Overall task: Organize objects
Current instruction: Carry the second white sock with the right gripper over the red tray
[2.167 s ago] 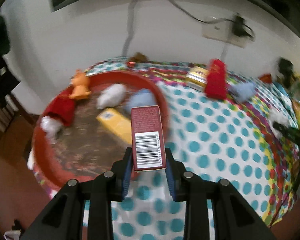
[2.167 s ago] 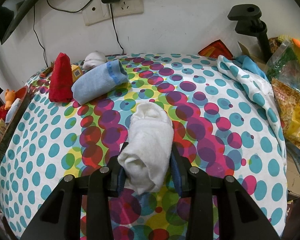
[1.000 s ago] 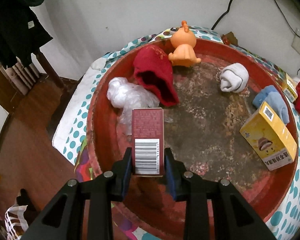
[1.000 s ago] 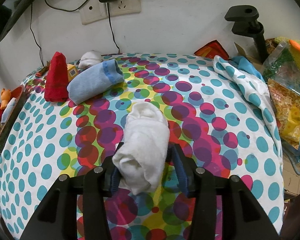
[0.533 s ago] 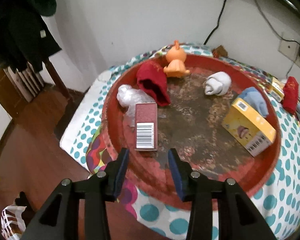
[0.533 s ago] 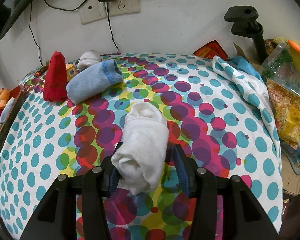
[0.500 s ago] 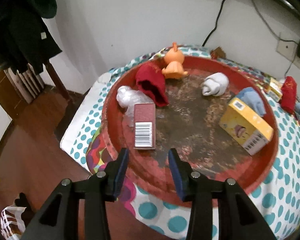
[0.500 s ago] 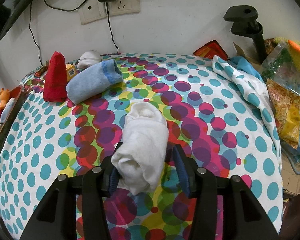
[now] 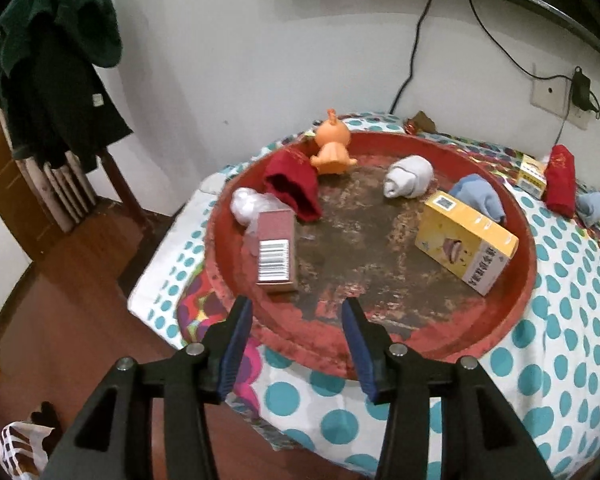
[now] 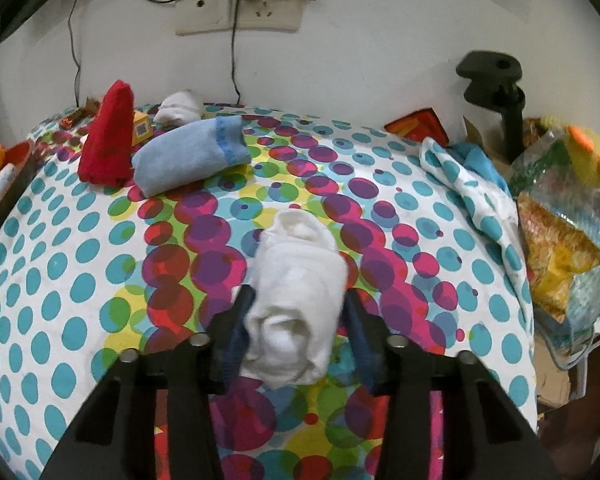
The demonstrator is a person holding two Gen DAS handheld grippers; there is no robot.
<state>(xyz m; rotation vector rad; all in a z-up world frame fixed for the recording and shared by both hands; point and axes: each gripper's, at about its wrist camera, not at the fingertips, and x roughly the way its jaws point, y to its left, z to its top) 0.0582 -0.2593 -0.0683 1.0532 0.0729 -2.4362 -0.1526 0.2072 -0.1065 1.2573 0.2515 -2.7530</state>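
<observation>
Holding my left gripper (image 9: 297, 316) spread wide and empty above the near rim of the red tray (image 9: 516, 304), I see the maroon box (image 9: 275, 251) lying flat, barcode up, on the tray's left side, touching the crumpled clear plastic (image 9: 249, 205) behind it. Around it in the tray sit the yellow box (image 9: 464, 249), a red sock (image 9: 293, 184), a white rolled sock (image 9: 407, 176), a blue sock (image 9: 478, 197) and the orange toy (image 9: 332, 148). My right gripper (image 10: 297, 322) is clamped on the white sock roll (image 10: 296, 292), which hangs over the dotted cloth (image 10: 60, 264), well apart from the tray. I judge the step in hand to be carrying this roll across to the tray. To do it well I should grip firmly without crushing the roll, lift it clear of the light blue sock (image 10: 190, 154) and red pouch (image 10: 108, 136), and aim for the bare brown middle of the tray, while my left side backs off to leave room.
</observation>
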